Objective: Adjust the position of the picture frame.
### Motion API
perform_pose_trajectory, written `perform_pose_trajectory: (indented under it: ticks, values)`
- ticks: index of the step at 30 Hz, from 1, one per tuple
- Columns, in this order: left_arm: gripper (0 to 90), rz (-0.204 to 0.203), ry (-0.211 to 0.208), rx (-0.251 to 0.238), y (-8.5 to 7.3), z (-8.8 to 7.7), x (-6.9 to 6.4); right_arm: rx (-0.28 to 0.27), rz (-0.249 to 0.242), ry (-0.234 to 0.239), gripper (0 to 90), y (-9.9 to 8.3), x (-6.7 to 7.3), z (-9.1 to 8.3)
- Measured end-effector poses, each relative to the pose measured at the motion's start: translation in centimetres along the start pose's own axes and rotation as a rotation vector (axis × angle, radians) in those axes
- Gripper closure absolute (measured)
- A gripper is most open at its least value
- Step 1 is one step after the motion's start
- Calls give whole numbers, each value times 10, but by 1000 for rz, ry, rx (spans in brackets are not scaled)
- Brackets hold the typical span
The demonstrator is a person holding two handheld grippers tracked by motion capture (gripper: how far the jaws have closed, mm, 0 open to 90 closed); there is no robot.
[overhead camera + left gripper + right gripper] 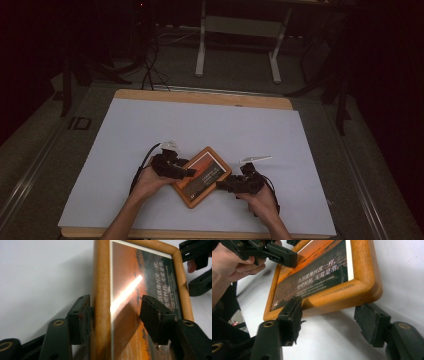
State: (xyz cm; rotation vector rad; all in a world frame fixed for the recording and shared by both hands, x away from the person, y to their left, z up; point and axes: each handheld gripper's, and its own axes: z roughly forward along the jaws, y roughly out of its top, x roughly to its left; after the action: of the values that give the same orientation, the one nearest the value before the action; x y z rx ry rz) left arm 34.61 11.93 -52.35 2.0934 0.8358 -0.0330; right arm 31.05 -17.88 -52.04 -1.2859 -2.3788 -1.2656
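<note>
A wooden picture frame (202, 176) lay face up on the white table cover (200, 125), turned at an angle, between the two hand-held grippers. Its picture showed an orange sunset scene with a dark band carrying pale Chinese lettering.

The left gripper (186, 172), held in the person's left hand (150, 181), reached onto the frame from that hand's side. In the left gripper view its jaws straddled one long wooden side of the frame (101, 300): one pad sat right against the outer edge of the wood, while the other pad hung over the glass, above the dark part of the picture, and did not press on it. The jaws stood apart, holding nothing. A bright streak of reflected light crossed the glass between them.

The right gripper (223, 186), held in the right hand (262, 200), sat at the opposite edge of the frame. In the right gripper view its jaws stood wide apart just in front of the frame's near wooden edge (342, 296); one pad touched or nearly touched that edge low down, and the other pad stood clear of the rounded corner, above the cover. Nothing was clamped. Beyond the frame, that view showed the left hand (229, 265) and the left gripper's jaw resting over the far part of the picture.
</note>
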Motion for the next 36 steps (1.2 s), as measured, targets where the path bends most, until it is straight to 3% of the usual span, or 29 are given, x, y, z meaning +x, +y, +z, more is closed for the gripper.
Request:
perform_pose_trajectory:
  ticks: [2,11,20,23,27,29,36]
  values:
    - [407,-8,4,3,1,0,1,-6,13,6,423,0,-1,0]
    - [408,-18,65,5,0,-5,2,-12,22,-46,427,20,-3,6]
    - [456,-56,113,-33,-5,-12,4,-24,71,-26,447,33,-9,15]
    - [465,-38,135,-36,-7,-15,2,-40,84,-30,456,38,-10,18]
    - [505,-30,139,-39,-7,-15,-2,-55,81,-92,499,46,-13,22]
    - [505,-30,143,-50,-8,-15,-3,-68,106,-79,518,49,-17,21]
    - [536,-41,137,-72,-7,-12,-8,-77,123,-83,524,57,-23,19]
